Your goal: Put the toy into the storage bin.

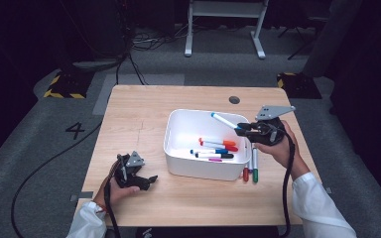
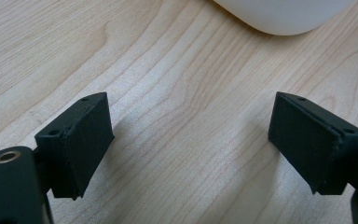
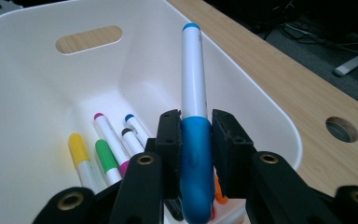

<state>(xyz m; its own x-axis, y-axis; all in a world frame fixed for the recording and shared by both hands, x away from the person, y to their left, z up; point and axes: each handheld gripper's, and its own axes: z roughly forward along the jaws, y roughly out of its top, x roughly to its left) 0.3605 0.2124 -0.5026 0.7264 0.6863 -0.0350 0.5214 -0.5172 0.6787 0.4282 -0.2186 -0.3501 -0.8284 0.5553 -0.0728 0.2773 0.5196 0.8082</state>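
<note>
While the right gripper (image 1: 243, 128) hangs over the right rim of the white bin (image 1: 178, 166), its fingers (image 3: 170, 140) pinch a blue-capped marker (image 3: 193, 84) by the blue cap. In the high view the marker's long axis runs from the fingers up toward the far left, its small blue end out over the bin and its cap at the gripper. Several more markers (image 1: 217, 148) lie on the bin floor, and two, red (image 1: 246, 172) and green (image 1: 255, 167), lie on the desk (image 1: 139, 114) just right of the bin. At the near left, the left gripper (image 1: 151, 181) rests low over the desk, fingers (image 2: 81, 140) spread wide with bare wood between them.
</note>
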